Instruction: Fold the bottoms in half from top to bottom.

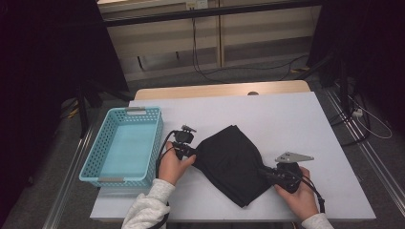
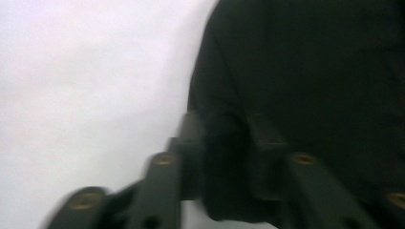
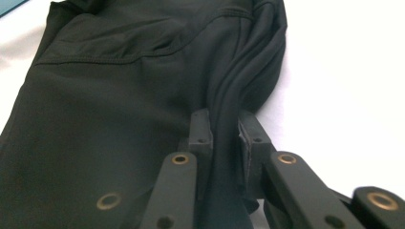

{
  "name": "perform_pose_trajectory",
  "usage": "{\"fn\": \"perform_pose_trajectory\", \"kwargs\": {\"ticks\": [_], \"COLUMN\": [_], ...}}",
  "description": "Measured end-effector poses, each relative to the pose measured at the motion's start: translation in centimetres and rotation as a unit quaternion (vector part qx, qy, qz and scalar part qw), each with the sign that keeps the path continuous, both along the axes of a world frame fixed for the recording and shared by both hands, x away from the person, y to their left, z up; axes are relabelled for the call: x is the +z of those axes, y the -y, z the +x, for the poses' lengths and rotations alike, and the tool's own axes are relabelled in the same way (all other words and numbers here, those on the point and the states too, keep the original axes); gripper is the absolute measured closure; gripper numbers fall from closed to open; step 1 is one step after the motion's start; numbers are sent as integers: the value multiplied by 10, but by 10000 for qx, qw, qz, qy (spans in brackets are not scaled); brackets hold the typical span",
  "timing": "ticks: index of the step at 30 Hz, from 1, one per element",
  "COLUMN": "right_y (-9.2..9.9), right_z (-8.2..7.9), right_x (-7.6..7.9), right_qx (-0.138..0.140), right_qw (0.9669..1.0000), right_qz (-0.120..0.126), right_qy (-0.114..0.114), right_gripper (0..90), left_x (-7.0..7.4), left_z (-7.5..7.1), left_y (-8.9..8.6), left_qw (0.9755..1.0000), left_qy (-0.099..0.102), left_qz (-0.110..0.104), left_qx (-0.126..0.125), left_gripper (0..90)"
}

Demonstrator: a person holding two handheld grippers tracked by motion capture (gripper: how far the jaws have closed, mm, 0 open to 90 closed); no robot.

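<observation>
A folded black garment [image 1: 234, 162] lies on the white table top [image 1: 291, 119], near the front. My left gripper [image 1: 191, 151] meets its left corner. In the left gripper view, which is blurred, a fold of the garment [image 2: 310, 71] sits pinched between the jaws of the left gripper [image 2: 224, 129]. My right gripper [image 1: 264, 171] is at the garment's right edge. In the right gripper view its jaws are shut on a bunched ridge of the garment [image 3: 119, 95], the right gripper [image 3: 224, 126] pressing it from both sides. A hand holds each gripper.
A light blue plastic basket [image 1: 98, 138] stands at the table's left edge, close to my left hand. Bare white surface stretches behind and to the right of the garment. Beyond the table are cables on the floor and dark stands.
</observation>
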State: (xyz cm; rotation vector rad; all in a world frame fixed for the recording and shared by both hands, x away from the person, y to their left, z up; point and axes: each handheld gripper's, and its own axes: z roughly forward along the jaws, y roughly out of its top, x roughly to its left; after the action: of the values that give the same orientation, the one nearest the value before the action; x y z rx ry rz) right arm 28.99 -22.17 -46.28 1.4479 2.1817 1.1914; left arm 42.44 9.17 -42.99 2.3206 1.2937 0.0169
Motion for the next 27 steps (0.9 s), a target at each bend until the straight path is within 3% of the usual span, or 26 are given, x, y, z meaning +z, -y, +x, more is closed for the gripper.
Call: {"fn": "perform_pose_trajectory", "kwargs": {"ticks": [3, 5, 8, 12, 17, 21, 27], "right_y": [-3, -3, -4, -7, -14, -16, -21], "right_z": [0, 0, 0, 1, 1, 3, 4], "right_x": [0, 2, 4, 7, 14, 16, 19], "right_qx": [-14, -18, 4, 62, 169, 211, 196], "right_qw": [10000, 10000, 9999, 10000, 9994, 9993, 9988], "right_qz": [-43, -68, -92, -36, -72, 14, 54], "right_qy": [29, 28, 49, 46, 285, 301, 436], "right_gripper": [799, 800, 802, 808, 815, 816, 817], "left_x": [1, 3, 11, 29, 41, 46, 59], "left_z": [2, 5, 9, 15, 19, 24, 31], "left_y": [-1, -5, -8, -11, -14, -18, -20], "left_qw": [10000, 9997, 9991, 9985, 9966, 9946, 9923], "left_qy": [-75, -227, -419, -470, -622, -823, -969], "left_qz": [-40, -79, 80, 259, 509, 595, 705], "left_qx": [33, 71, -14, -101, -195, -228, -303], "left_gripper": [768, 779, 787, 790, 791, 791, 791]}}
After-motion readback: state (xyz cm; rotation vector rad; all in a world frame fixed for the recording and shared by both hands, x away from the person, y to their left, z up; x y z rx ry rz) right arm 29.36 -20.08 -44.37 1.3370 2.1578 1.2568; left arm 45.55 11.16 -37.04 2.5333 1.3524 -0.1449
